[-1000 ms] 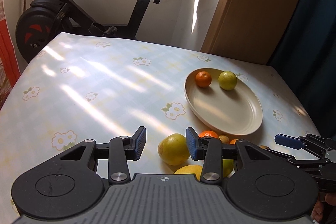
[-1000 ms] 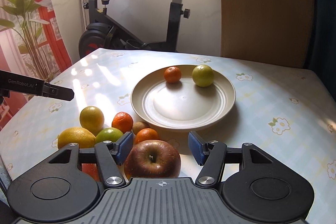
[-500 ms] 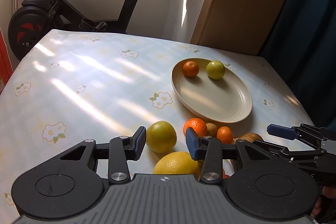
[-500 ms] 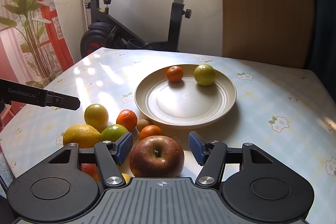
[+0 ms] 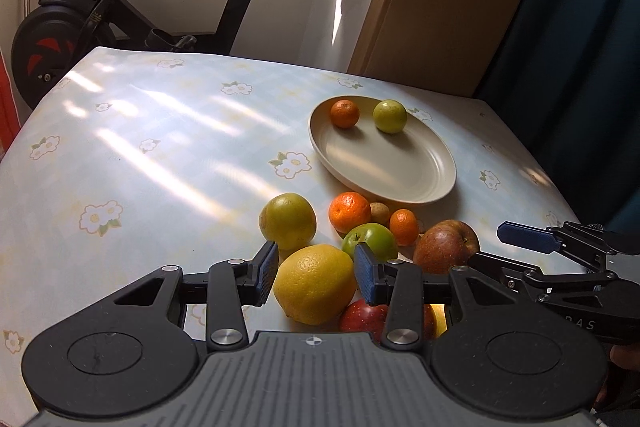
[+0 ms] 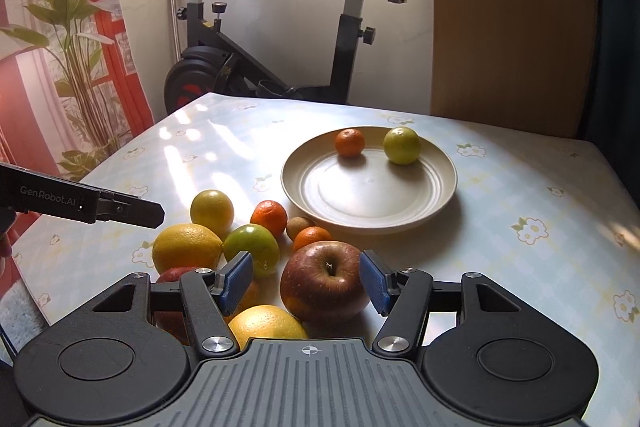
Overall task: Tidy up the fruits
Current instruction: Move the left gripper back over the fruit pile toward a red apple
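Two hand-held grippers, left [image 5: 315, 273] and right [image 6: 306, 281], gape wide around a lemon [image 5: 316, 283] and apple [image 6: 324, 281] beside the plate [image 6: 448, 195]; firm, smooth-skinned fruit best gripped at its widest.

We see a beige plate [image 6: 442, 195] holding a small orange [image 6: 349, 143] and a green fruit [image 6: 401, 145] at its far rim; a russet apple [image 6: 325, 281], lemon [image 6: 186, 247] and other fruits cluster just before it.
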